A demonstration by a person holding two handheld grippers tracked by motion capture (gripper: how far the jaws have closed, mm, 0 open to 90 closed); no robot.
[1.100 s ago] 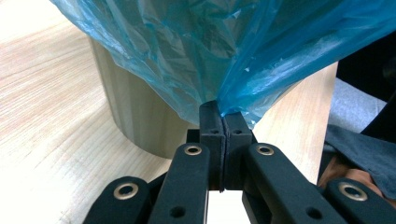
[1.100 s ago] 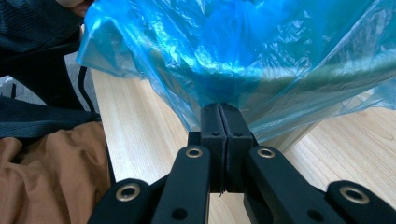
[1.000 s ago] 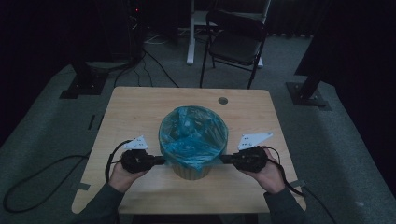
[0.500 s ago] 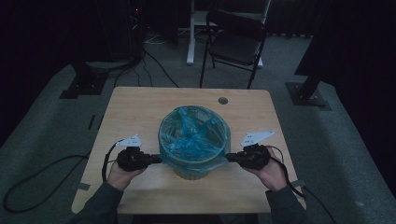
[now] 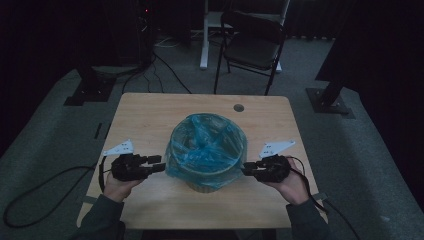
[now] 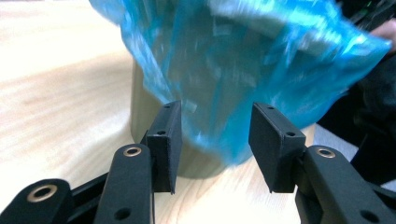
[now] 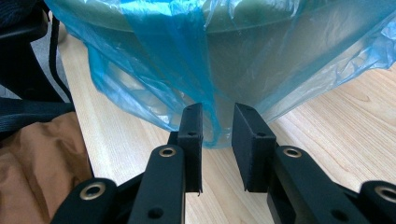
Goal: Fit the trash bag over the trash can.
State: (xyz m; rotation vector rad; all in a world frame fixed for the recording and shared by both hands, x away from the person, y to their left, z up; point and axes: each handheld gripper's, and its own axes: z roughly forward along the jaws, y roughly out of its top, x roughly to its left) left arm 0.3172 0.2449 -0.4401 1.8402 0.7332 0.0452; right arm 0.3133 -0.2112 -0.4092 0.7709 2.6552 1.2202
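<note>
A round beige bin (image 5: 206, 184) lined with a blue plastic bag (image 5: 205, 145) stands mid-table. My left gripper (image 5: 159, 165) is just left of it and my right gripper (image 5: 246, 170) just right, each in a hand. In the left gripper view the left gripper (image 6: 215, 116) stands wide; its jaws have just been opening, and the bag's hanging hem (image 6: 243, 60) lies just beyond the tips, untouched. In the right gripper view the right gripper (image 7: 217, 112) has also just been opening; a fold of the bag (image 7: 154, 70) hangs loose between its pads.
The wooden table (image 5: 150, 115) has a cable hole (image 5: 238, 107) near its far edge. A black folding chair (image 5: 255, 45) stands behind the table. Cables (image 5: 30, 200) trail on the grey floor at the left. Stand bases sit at both sides.
Both grippers went from shut at the bag's hem to open, letting the plastic go. The left hand drew a little left, away from the bin. The right hand stayed put.
</note>
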